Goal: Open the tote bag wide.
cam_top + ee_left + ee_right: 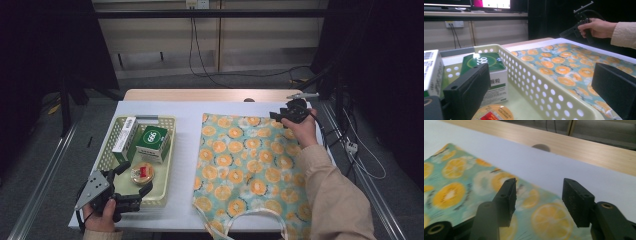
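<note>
Your left gripper [131, 177] hangs wide open astride the near wall of the basket [165, 192], one jaw inside just beside the round tub [142, 173], the other outside; drop it as it stands and you risk clamping the wall or knocking the tub against the boxes [153, 142]. The bag [250, 170] lies flat on the surface [185, 150], handles toward you. Your right gripper [281, 115] hovers over its far right corner, jaws partly open and empty; close too high and I judge you will miss the thin cloth. Your right forearm stretches across the bag and could drag it.
</note>
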The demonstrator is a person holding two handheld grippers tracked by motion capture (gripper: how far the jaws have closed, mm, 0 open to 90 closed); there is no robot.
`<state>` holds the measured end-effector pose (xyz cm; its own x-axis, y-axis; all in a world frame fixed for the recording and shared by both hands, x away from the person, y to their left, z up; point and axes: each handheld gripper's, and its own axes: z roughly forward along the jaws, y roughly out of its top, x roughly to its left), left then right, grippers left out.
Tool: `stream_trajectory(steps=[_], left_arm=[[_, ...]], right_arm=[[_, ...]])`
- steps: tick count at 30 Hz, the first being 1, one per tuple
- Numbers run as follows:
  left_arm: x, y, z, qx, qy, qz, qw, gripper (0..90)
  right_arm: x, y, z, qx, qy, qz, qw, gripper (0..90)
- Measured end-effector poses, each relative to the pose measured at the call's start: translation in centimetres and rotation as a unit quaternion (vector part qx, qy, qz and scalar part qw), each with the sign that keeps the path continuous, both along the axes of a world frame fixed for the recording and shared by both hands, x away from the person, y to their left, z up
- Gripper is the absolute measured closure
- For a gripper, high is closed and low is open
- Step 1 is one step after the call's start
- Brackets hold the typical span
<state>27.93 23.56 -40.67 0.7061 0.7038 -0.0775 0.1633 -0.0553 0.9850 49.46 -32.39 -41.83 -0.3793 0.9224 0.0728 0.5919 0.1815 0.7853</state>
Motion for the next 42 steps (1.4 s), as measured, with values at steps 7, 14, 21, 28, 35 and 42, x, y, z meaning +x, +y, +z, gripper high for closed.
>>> stream_trajectory(steps=[7,14,21,28,35,42], left_arm=[[-0.1,-0.4,0.0,0.002,-0.002,-0.013,0.9999,2.0],[0.0,-0.3,0.1,0.004,-0.004,-0.012,0.9999,2.0],[0.0,-0.4,0.2,0.005,-0.004,-0.009,0.9999,2.0],[-0.2,-0.5,0.2,0.008,-0.004,-0.008,0.9999,2.0],[-0.3,-0.4,0.1,0.003,-0.001,-0.006,1.0000,2.0],[-0.3,-0.4,0.1,0.008,-0.003,-0.006,0.9999,2.0]], right_arm=[[-4.2,2.6,0.6,0.015,-0.002,0.060,0.9981,32.7],[-8.6,5.0,0.7,0.017,0.001,0.127,0.9918,24.3],[-12.1,6.7,0.2,0.005,-0.002,0.178,0.9840,20.3],[-14.3,7.9,-0.2,0.007,-0.006,0.203,0.9791,17.2],[-16.4,8.7,-0.8,0.005,-0.002,0.219,0.9757,15.1],[-18.3,9.1,-0.8,0.005,-0.012,0.229,0.9733,13.9]])
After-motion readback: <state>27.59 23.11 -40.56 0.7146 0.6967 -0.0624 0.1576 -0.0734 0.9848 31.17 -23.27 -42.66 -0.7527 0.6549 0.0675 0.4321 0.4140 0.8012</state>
